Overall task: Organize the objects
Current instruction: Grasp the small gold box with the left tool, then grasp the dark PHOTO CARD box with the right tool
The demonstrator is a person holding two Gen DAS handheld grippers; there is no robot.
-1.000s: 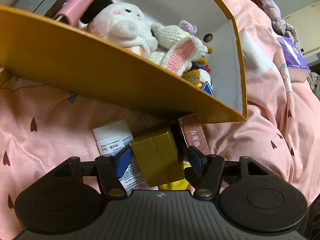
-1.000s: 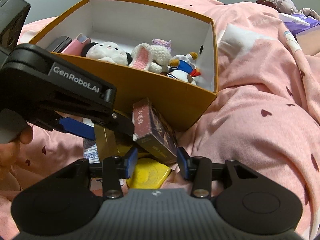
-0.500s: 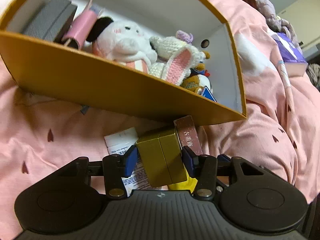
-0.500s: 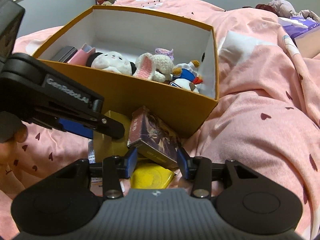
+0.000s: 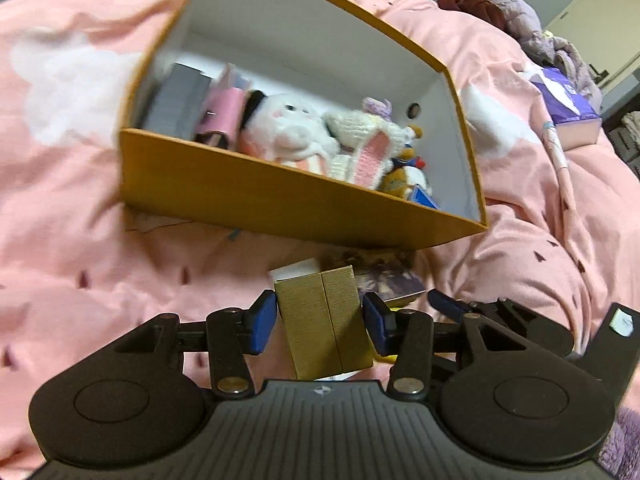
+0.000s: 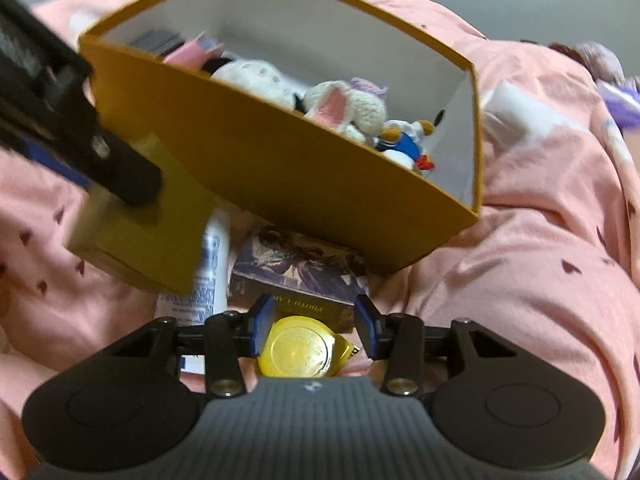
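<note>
My left gripper [image 5: 320,320] is shut on a gold box [image 5: 326,322] and holds it above the pink bedding, in front of the orange storage box [image 5: 280,196]. The gold box also shows in the right wrist view [image 6: 140,232], raised at the left. My right gripper [image 6: 314,324] is open, its fingers either side of a dark photo-card box [image 6: 296,276] lying flat against the storage box [image 6: 300,184], with a yellow round case [image 6: 300,348] beneath it. A white printed box [image 6: 214,256] lies to the left.
The storage box holds plush toys [image 5: 296,136], a pink item [image 5: 222,114] and a grey box [image 5: 176,100]. Pink bedding [image 5: 80,260] lies all around. A purple book [image 5: 568,112] rests at the far right.
My left gripper has closed on the gold box and lifted it up and back. My right gripper has let go of the dark card box, which now lies flat on the bedding.
</note>
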